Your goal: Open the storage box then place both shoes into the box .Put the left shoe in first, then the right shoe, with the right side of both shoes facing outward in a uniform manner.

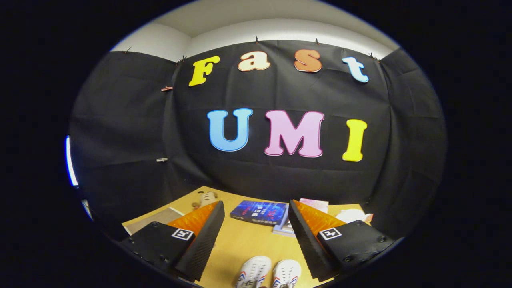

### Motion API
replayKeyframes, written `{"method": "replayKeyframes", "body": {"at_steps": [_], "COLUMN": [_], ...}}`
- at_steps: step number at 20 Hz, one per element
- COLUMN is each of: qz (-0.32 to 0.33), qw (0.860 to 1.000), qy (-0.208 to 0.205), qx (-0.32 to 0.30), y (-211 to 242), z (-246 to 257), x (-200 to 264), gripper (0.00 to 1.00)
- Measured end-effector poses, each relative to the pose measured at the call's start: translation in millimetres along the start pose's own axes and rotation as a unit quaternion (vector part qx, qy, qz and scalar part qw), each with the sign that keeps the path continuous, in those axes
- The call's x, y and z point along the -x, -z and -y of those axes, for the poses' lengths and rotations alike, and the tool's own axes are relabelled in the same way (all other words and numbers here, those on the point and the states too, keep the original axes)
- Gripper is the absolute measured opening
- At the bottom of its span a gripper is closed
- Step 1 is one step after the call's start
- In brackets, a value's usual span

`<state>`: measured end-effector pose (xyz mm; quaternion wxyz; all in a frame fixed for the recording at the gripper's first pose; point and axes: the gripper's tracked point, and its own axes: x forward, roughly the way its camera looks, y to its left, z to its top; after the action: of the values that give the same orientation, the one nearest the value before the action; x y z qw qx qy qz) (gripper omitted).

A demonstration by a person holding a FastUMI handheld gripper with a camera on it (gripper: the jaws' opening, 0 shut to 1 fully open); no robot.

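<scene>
Two white shoes lie side by side on the wooden table [240, 240], toes pointing away from me: one shoe [253, 272] on the left and the other shoe [286, 273] on the right. Both sit low between my fingers, close under the gripper. My gripper [256, 210] is held well above the table, open wide, with nothing between its fingers. A flat grey-brown panel [154, 219] lies beyond the left finger at the table's edge; I cannot tell whether it belongs to the storage box.
A blue book [260, 212] lies ahead of the fingers on a small stack of books [283, 228]. A small plush toy [206, 198] sits at the back left of the table. A pink and white item [352, 216] rests behind the right finger. Black cloth walls the booth.
</scene>
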<state>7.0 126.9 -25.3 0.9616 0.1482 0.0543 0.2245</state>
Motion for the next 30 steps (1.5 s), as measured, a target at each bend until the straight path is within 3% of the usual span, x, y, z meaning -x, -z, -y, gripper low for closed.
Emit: {"method": "replayKeyframes", "body": {"at_steps": [3,6,8,11,15,23,30], "qz": [-0.035,-0.08,-0.111,-0.163,-0.223,-0.289,-0.327], "qw": [0.993,0.973,0.949,0.9,0.828,0.737,0.69], "qy": [-0.08,-0.141,-0.177,-0.223,-0.254,-0.285,-0.296], "qx": [-0.078,-0.166,-0.235,-0.336,-0.447,-0.541,-0.574], "y": [23.5,53.4,77.6,115.9,157.4,224.4,260.4], "z": [-35.9,-64.8,-79.0,-103.0,-125.1,-154.2,-174.0], "x": [-8.5,-15.9,-18.4,-24.5,-23.9,-36.5,-41.0], "gripper": [0.99,0.98,0.98,0.98,0.98,0.96,0.96]}}
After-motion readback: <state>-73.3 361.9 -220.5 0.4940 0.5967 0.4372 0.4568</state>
